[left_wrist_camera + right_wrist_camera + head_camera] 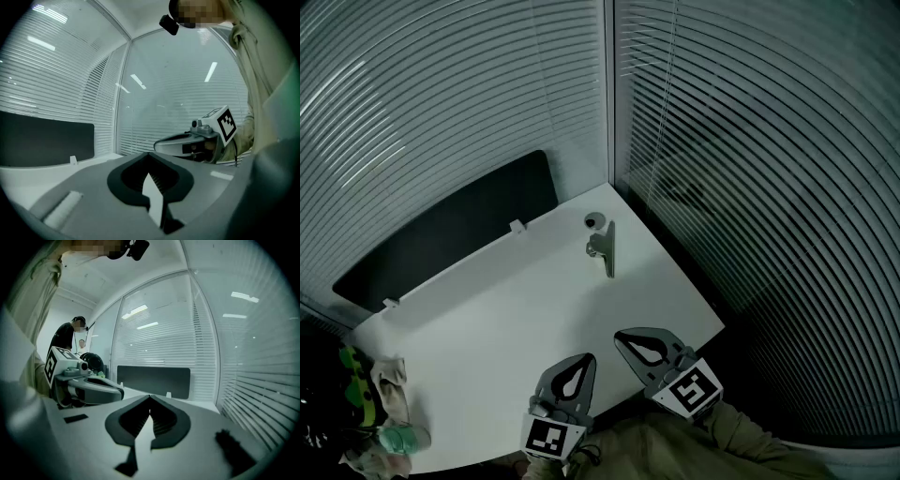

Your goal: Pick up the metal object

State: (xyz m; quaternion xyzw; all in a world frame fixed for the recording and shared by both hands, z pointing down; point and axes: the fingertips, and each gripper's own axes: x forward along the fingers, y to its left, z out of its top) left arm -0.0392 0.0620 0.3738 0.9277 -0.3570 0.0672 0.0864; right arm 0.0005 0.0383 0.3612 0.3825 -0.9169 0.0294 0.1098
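The metal object (602,247), a silvery clip-like piece, lies on the white table (506,309) near its far corner, with a small round part (593,221) just behind it. Both grippers hover over the table's near edge, well short of the metal object. My left gripper (589,357) (150,155) has its jaws together with nothing in them. My right gripper (619,336) (150,398) sits just to its right, jaws also shut and empty. From the left gripper view I see the right gripper (187,143) side on; from the right gripper view, the left gripper (89,387).
A black panel (450,234) stands along the table's back left edge, and blinds (750,141) close in behind and on the right. Crumpled cloth and a green item (389,398) lie at the table's front left corner. A person (70,341) stands beyond the table.
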